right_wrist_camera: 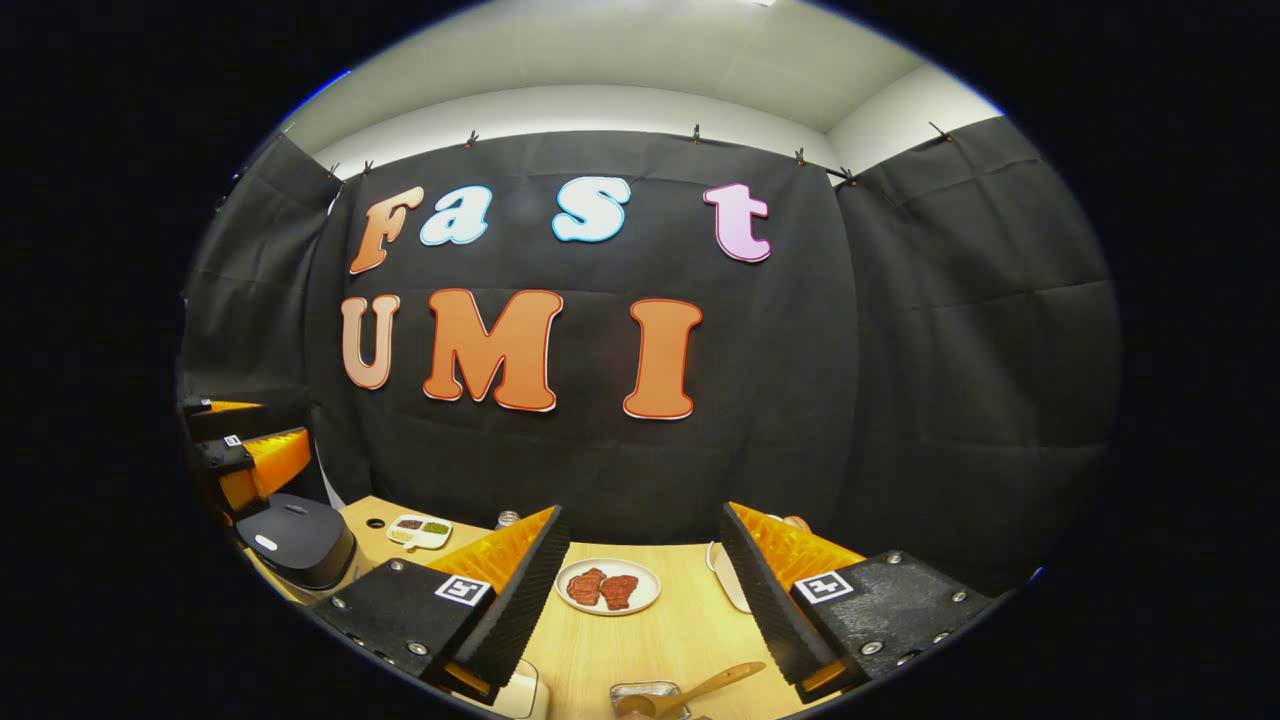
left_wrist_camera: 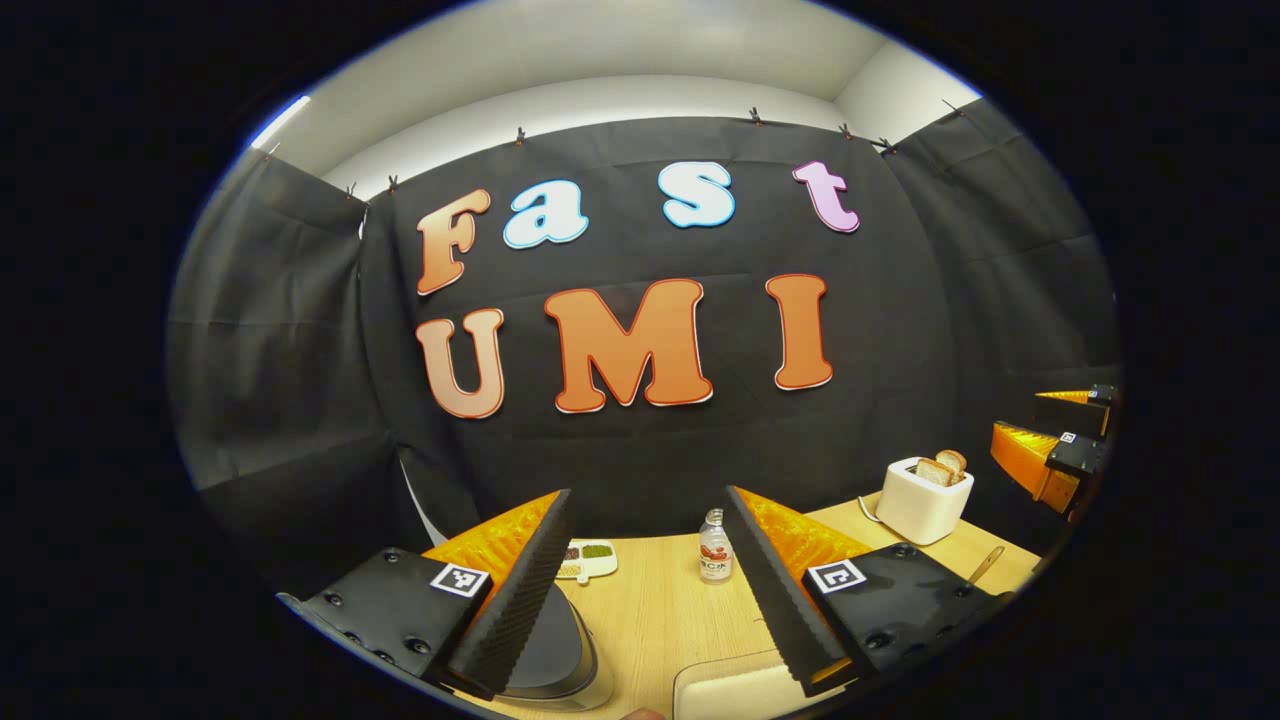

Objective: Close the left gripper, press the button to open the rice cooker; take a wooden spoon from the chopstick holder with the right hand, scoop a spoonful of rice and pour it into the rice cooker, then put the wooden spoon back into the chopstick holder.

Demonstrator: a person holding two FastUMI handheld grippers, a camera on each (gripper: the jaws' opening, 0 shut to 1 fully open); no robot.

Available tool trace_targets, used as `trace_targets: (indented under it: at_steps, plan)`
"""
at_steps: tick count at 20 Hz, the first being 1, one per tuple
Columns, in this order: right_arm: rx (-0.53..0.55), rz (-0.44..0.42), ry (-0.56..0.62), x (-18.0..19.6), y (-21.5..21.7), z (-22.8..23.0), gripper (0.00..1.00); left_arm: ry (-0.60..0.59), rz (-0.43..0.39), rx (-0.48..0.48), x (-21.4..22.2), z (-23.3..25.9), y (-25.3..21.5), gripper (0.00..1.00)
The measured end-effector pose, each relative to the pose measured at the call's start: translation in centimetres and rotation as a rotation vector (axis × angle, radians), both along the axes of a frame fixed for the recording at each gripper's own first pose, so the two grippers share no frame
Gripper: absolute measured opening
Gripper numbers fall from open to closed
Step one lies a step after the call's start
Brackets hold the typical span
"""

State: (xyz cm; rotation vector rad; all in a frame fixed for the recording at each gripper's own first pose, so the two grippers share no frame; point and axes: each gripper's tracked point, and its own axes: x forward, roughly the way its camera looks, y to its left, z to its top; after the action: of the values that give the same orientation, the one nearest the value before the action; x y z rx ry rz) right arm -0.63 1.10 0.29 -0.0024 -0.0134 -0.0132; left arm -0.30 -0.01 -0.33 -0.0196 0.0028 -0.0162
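Note:
The dark rice cooker stands with its lid down at the table's left end; in the left gripper view its curved lid lies low, partly behind one finger. My left gripper hangs open above and just right of it. My right gripper is open and holds nothing. A wooden spoon leans in a metal holder just below and between the right gripper's fingers. The spoon's handle also pokes up near the table's right end. A small white dish of grains sits behind the cooker.
A white toaster with bread slices stands at the back right. A small bottle stands mid-table. A plate with two pieces of meat lies ahead of the right gripper, and a white plate lies beside it. Black cloth walls close the booth.

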Motion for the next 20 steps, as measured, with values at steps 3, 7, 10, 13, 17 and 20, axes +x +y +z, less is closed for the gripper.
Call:
trace_targets:
  at_steps: [3,7,10,13,17,20]
  plan:
    - [-0.026,0.013,0.016,0.2,0.6,-0.5,0.95,0.032,0.014,-0.021,0.5,-0.8,0.5,1.00]
    - [0.023,0.056,0.076,-0.2,1.8,-2.3,0.95,0.095,0.071,-0.064,1.1,-2.9,2.8,1.00]
    - [0.022,0.062,0.093,0.0,2.2,-3.0,0.95,0.158,0.133,-0.077,0.6,-4.9,5.7,1.00]
    - [0.028,0.082,0.102,0.1,2.8,-3.3,0.95,0.242,0.198,-0.090,0.3,-6.7,8.9,0.95]
    - [0.006,0.072,0.118,0.2,2.4,-4.0,0.95,0.395,0.235,-0.149,0.2,-9.7,12.2,0.42]
    - [-0.017,0.062,0.132,0.0,1.7,-4.4,0.95,0.597,0.221,-0.201,-0.2,-13.7,13.4,0.10]
